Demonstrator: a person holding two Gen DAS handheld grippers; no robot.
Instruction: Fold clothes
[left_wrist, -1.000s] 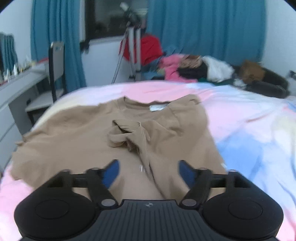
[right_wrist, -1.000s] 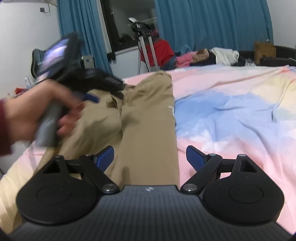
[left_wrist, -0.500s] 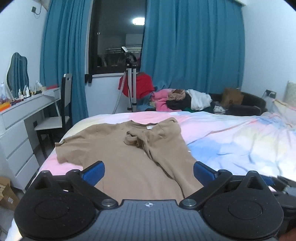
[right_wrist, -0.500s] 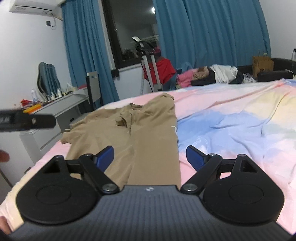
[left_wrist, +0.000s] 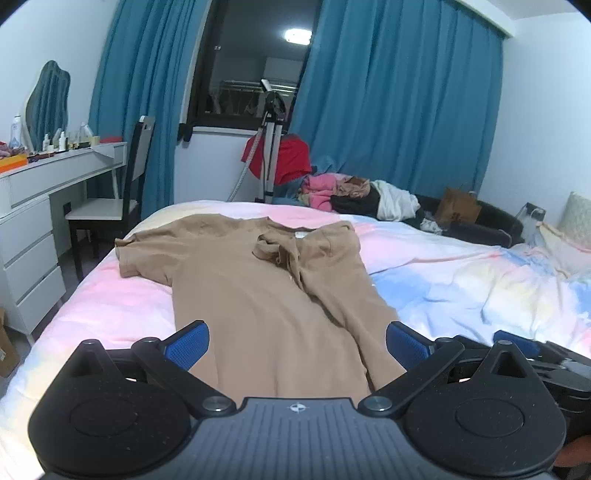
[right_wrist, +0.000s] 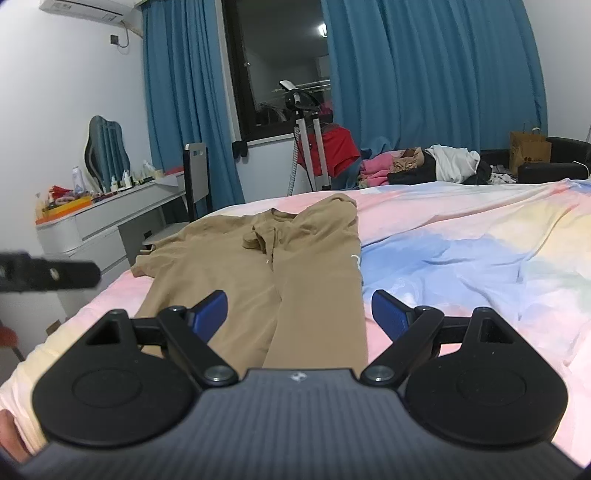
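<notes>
The tan T-shirt (left_wrist: 269, 295) lies flat on the pastel bedspread (left_wrist: 461, 280), toward the bed's left side, with its right portion folded over the middle. The left gripper (left_wrist: 297, 345) is released, jaws wide, empty, at the near hem. The right gripper (right_wrist: 299, 310) is likewise released and empty.

Tripod (left_wrist: 270, 147) before blue curtains (left_wrist: 399, 110)

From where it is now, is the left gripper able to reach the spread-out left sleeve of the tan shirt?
Probably yes. The left gripper is open and empty, and the sleeve lies flat on the bed with nothing across the way, though farther off.
</notes>
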